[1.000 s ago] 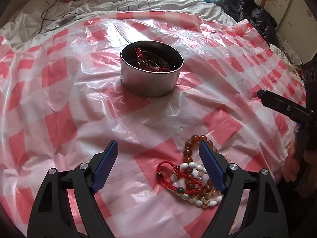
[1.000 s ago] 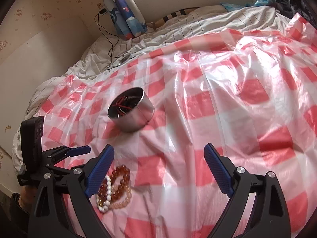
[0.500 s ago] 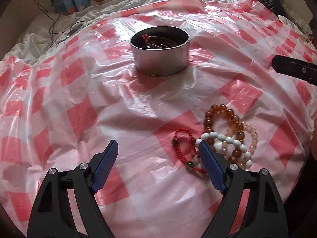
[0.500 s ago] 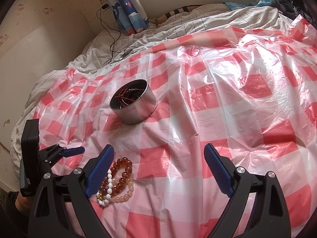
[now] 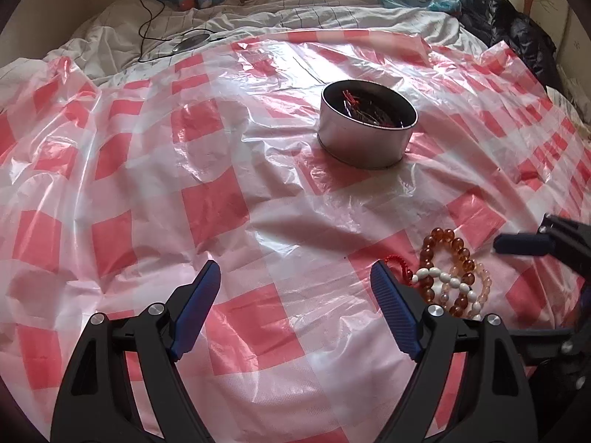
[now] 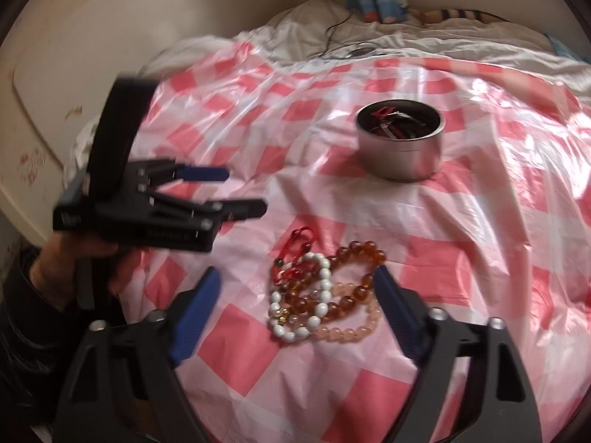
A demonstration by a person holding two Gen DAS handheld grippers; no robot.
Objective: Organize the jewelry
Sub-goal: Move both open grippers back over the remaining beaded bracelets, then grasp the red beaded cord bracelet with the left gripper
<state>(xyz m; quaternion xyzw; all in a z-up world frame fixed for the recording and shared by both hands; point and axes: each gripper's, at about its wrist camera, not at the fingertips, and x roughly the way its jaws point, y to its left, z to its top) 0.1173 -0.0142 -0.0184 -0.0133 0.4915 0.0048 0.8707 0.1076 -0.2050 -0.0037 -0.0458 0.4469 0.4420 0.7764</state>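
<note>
A heap of bead bracelets in amber, white, pale pink and red cord lies on the red-checked plastic sheet. My right gripper hovers over the heap with the beads between its jaws; the jaws are closing and the pads do not touch the beads. In the left wrist view the bracelets lie just right of my left gripper, which is open with nothing in it. A round metal tin holding red cord and dark items stands farther back. A blue finger of my right gripper shows beside the beads.
The sheet covers a bed with rumpled white bedding and a black cable at the back. Dark clothes lie at the far right. A person's hand holds the left gripper beside a beige wall.
My right gripper swung left over the bracelets, which now lie between its jaws, and the jaws have narrowed. My left gripper shifted left, off the heap, and is still open.
</note>
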